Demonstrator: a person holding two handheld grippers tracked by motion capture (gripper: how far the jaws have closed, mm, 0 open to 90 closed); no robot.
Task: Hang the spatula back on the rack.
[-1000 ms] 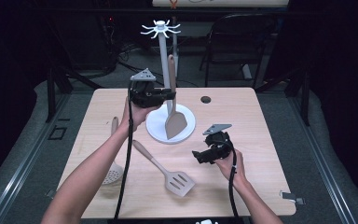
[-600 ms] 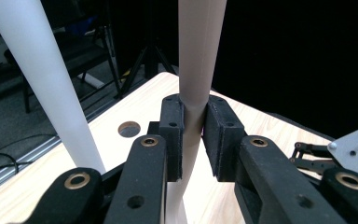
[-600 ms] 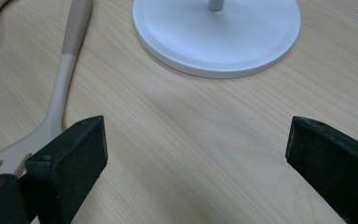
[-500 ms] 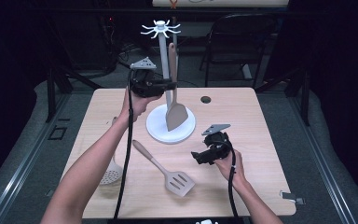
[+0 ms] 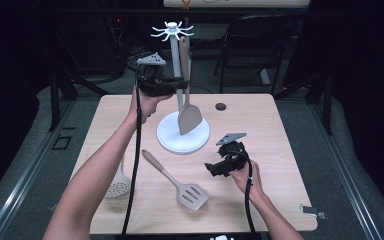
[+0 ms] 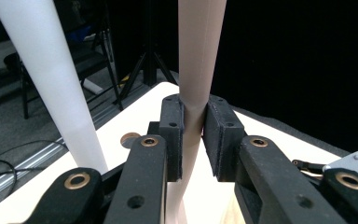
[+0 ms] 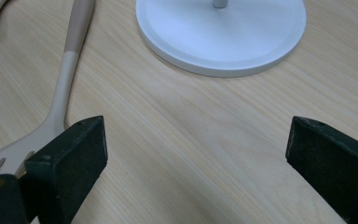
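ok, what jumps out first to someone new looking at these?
The left hand-held gripper stands out first, raised above the table's far side and shut on the handle of a tan spatula held upright beside the white rack's pole. Nearer, the right hand-held gripper rests open on the table, with a slotted turner lying flat to its left.

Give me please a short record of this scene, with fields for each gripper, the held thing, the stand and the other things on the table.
left gripper: shut on the solid spatula's handle
solid spatula: upright beside the stand's pole, blade above the base
right gripper: open, low over the table, holding nothing
stand: white round base, pole with hooks on top
slotted spatula: lying on the table
skimmer: at the table's left side
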